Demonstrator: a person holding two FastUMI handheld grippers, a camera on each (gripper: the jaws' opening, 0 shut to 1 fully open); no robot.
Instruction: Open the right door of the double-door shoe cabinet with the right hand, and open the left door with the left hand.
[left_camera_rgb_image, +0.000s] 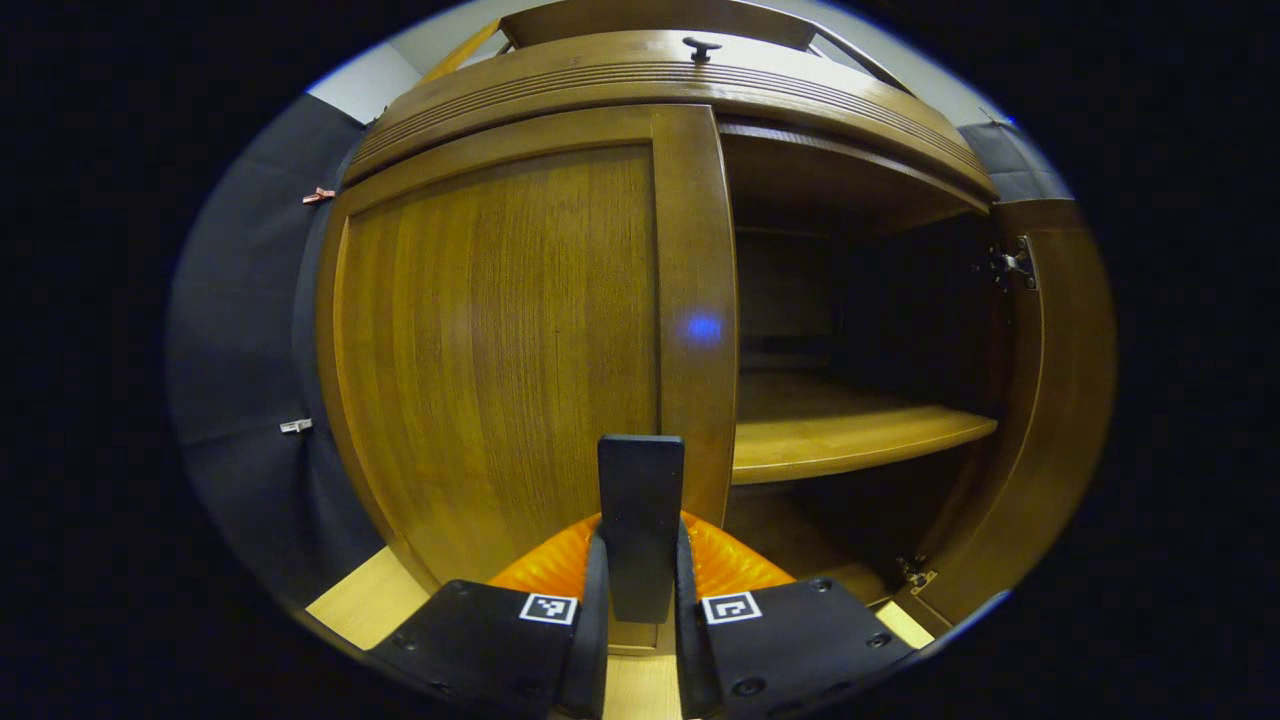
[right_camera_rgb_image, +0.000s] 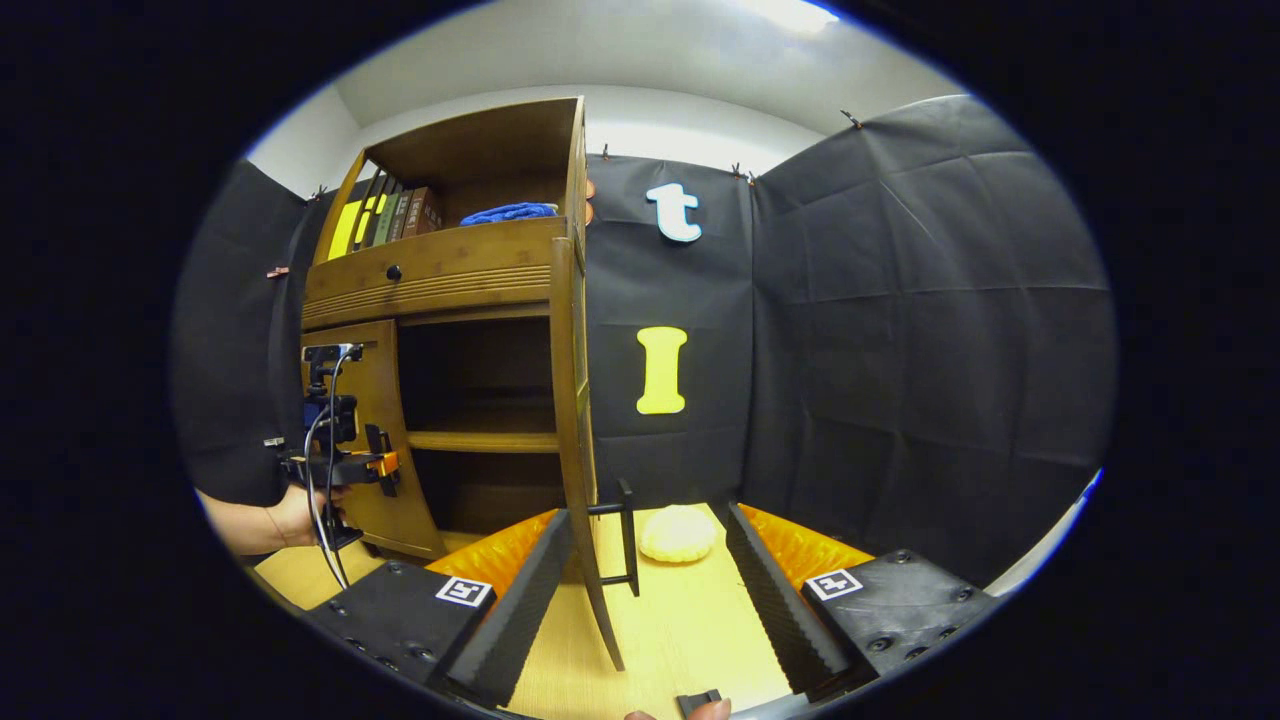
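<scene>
Wooden shoe cabinet (right_camera_rgb_image: 440, 280) stands on the pale bench (right_camera_rgb_image: 690, 620). Left gripper view: the left door (left_camera_rgb_image: 500, 350) sits closed, its dark handle (left_camera_rgb_image: 640, 520) pinched between the left claw's (left_camera_rgb_image: 640, 590) fingers; the right side gapes, a bare shelf (left_camera_rgb_image: 850, 430) inside. Right gripper view: the right door (right_camera_rgb_image: 575, 420) is swung out edge-on, the right claw (right_camera_rgb_image: 650, 580) spread wide around its handle (right_camera_rgb_image: 625, 540), touching nothing

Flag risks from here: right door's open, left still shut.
1. The left gripper fingers are pinched on the left door's handle; a straight pull instead of an arc could slip it off.
2. The open right gripper straddles the right door's edge and handle; drifting could knock the door.
</scene>
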